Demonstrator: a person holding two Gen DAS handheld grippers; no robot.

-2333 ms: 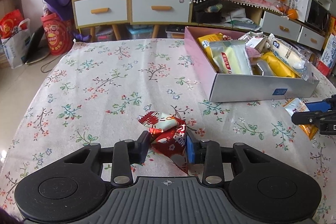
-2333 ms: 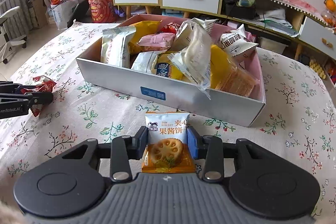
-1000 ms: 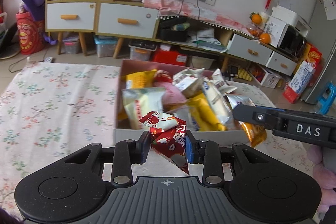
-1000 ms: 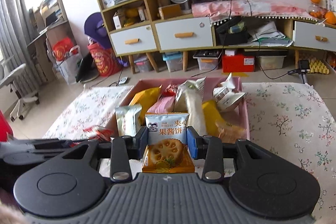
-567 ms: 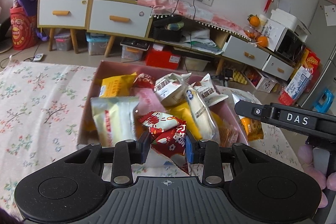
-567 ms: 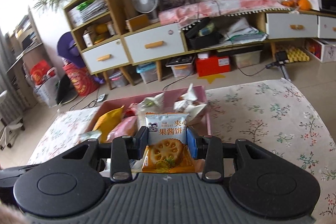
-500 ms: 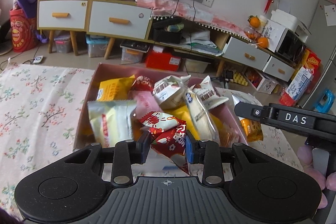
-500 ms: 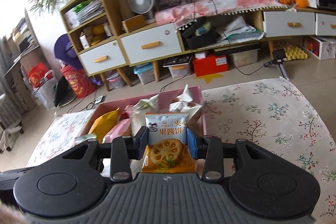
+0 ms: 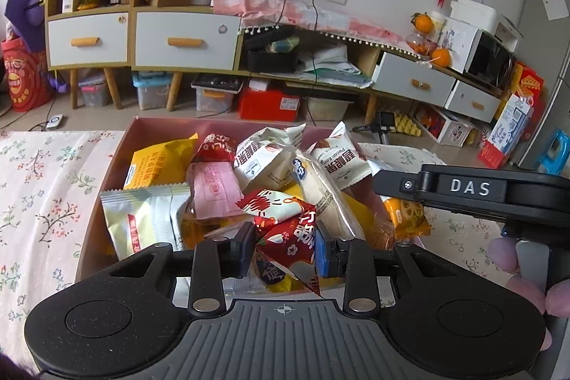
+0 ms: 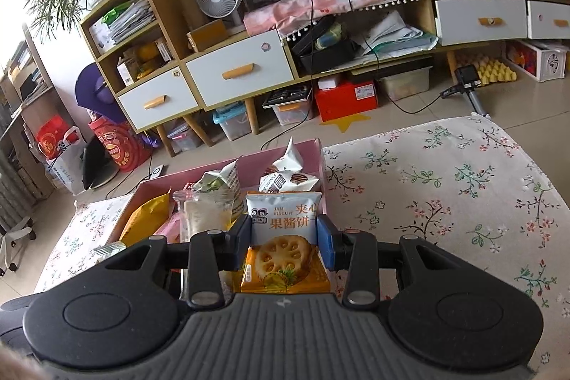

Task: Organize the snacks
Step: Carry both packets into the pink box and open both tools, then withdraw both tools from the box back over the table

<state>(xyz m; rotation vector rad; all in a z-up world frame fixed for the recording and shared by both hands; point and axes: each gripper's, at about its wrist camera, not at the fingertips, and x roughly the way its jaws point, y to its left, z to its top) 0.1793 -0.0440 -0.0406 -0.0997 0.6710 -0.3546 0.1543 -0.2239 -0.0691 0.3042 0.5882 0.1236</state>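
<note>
flowered cloth point(image 9: 42, 187) covers the table, with a cluttered wooden sideboard point(image 9: 142, 34) against the far wall. near the middle of the cloth sits a pink box point(image 9: 117, 152) heaped with snack bags.

on the left, the left gripper point(image 9: 285, 246) pinches a red packet point(image 9: 285, 230) across its crinkled middle, over the near end of the box. the packet looks light and soft, a slick foil wrapper that would crumple instead of resisting; its loose corners stick out past the pads, so the middle is probably the safest hold.

to the right, the right gripper point(image 10: 285, 241) is clamped on a biscuit packet point(image 10: 285, 234), gripped by its two side edges with the printed front facing the camera, over the right end of the box point(image 10: 285, 162). it seems flat and a little stiffer, though the biscuit inside is likely brittle, so a hard squeeze could crack it.

compared with a couple of seconds ago, both packets are off the cloth and above the box, and both grips look unchanged.
</note>
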